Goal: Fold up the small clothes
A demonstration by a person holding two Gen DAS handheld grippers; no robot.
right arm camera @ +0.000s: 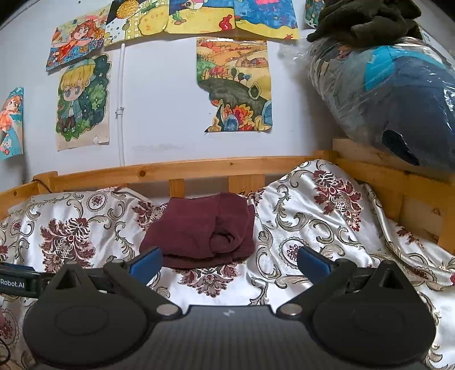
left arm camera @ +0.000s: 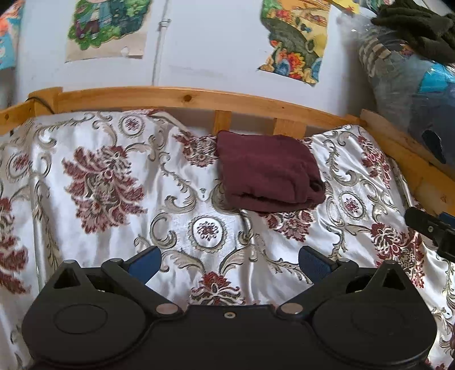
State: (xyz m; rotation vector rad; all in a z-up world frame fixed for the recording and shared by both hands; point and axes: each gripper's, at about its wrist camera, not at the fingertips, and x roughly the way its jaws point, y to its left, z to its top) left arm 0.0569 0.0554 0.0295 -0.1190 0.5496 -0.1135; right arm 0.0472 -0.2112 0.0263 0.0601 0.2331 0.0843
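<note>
A folded dark maroon garment [left arm camera: 268, 173] lies on the floral satin bedcover [left arm camera: 113, 227] near the wooden headboard; it also shows in the right wrist view [right arm camera: 202, 230]. My left gripper [left arm camera: 229, 263] is open and empty, a short way in front of the garment. My right gripper [right arm camera: 229, 263] is open and empty, its left blue finger [right arm camera: 146, 263] just before the garment's near edge. Part of the right gripper shows at the right edge of the left wrist view [left arm camera: 432, 230].
A wooden bed rail [right arm camera: 199, 168] runs along the back and right side. A large plastic-wrapped blue bundle [right arm camera: 398, 94] with dark clothing on top [right arm camera: 366, 20] rests on the right rail. Children's drawings [right arm camera: 233, 85] hang on the wall.
</note>
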